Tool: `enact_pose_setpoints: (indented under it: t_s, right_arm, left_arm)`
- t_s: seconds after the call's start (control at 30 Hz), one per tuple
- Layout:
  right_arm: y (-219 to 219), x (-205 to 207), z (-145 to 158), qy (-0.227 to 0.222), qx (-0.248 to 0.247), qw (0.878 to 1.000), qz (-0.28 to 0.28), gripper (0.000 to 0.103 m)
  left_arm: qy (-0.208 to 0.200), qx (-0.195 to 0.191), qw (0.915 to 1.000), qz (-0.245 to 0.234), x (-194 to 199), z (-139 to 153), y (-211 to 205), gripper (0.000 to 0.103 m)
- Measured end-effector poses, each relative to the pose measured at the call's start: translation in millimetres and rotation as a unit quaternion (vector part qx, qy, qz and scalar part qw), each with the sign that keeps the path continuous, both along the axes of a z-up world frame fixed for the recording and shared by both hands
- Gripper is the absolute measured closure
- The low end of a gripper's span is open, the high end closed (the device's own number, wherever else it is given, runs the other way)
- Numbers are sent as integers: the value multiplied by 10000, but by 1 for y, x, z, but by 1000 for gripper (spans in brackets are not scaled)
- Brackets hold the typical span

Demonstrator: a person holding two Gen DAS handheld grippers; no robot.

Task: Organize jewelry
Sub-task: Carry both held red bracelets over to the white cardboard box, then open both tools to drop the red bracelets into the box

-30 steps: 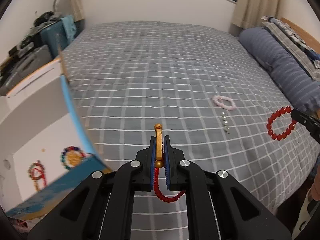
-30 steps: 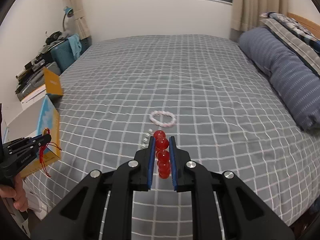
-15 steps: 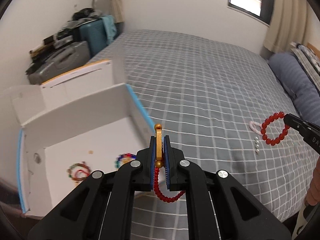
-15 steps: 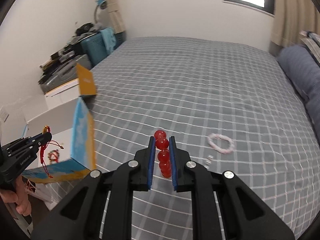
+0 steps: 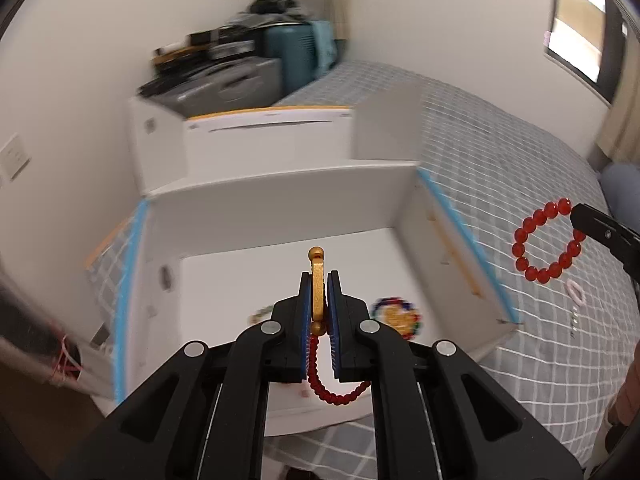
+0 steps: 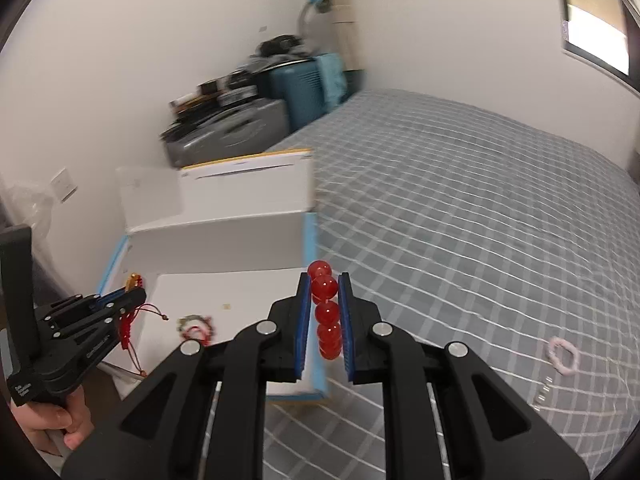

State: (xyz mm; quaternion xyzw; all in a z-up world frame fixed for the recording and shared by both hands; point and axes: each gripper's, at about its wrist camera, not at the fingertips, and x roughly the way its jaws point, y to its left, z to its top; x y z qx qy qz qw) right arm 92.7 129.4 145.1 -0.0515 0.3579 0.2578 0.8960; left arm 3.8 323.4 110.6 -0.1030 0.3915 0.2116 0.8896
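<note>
Beside gridded bedding, left tongs (image 5: 319,300) clamp gold-clasped red strand (image 5: 317,292), right tongs (image 6: 325,312) glossy red beads (image 6: 327,312).

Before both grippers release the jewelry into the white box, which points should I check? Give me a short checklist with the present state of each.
1. Left gripper shut on the gold charm bracelet: ok.
2. Right gripper shut on the red bead bracelet: ok.
3. White box open, flaps up: ok.
4. Left gripper over the box opening: ok, the box floor lies behind its tips.
5. Right gripper over the box opening: not ok; in the left wrist view the red bracelet hangs beyond the blue-edged wall, over the bedspread.
6. Free floor space beside the multicolour bracelet already in the box: ok.
</note>
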Motion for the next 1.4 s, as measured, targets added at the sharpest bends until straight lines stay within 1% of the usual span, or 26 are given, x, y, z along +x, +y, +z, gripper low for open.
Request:
enact_pose_setpoints:
  t_s: [0.13,0.23,0.33,0.43,0.57,0.7,0.77,0.9,1.2,1.3,1.33,1.37,1.4]
  right_arm:
    - [46,-11,-10,-22,-173,9991,376,90]
    - [73,-17,-24,59,-258,9980,568,90]
    - [92,-18,-42,152,-354,9971,661,90]
    - [105,-15,-62,349,-453,9960,685,90]
    - [114,-10,-86,627,-592,9944,612,90]
    - [119,-4,-103,904,-665,9920,570,90]
    - [121,-3,-109,933,-738,9913,572,90]
    - [122,-1,-115,1031,-751,9903,549,90]
    - [123,1,-123,1129,-769,9894,491,90]
    - [122,0,-121,1103,-720,9902,467,88]
    - [121,0,-120,1066,-717,9907,452,88]
    - [120,-2,-118,1033,-720,9910,448,87]
    - [120,-3,-115,1003,-713,9914,454,79]
  left_arm:
    - [94,26,9996,256,-18,-9,22,96]
    - [182,-94,9987,466,-30,-20,38,96]
    - [294,-147,9980,541,-35,-33,45,96]
    - [498,-321,9969,516,-34,-55,50,96]
    - [678,-551,9948,532,-28,-75,56,96]
    - [790,-617,9933,573,-23,-84,61,96]
    - [855,-653,9925,586,-20,-87,63,96]
    - [953,-806,9906,554,-14,-91,66,95]
    - [999,-820,9898,598,-11,-91,65,94]
    - [1014,-785,9899,598,-9,-90,62,93]
    - [1007,-792,9901,580,-9,-90,61,92]
    - [995,-802,9902,560,-10,-89,60,84]
    - [978,-781,9906,555,-10,-87,58,78]
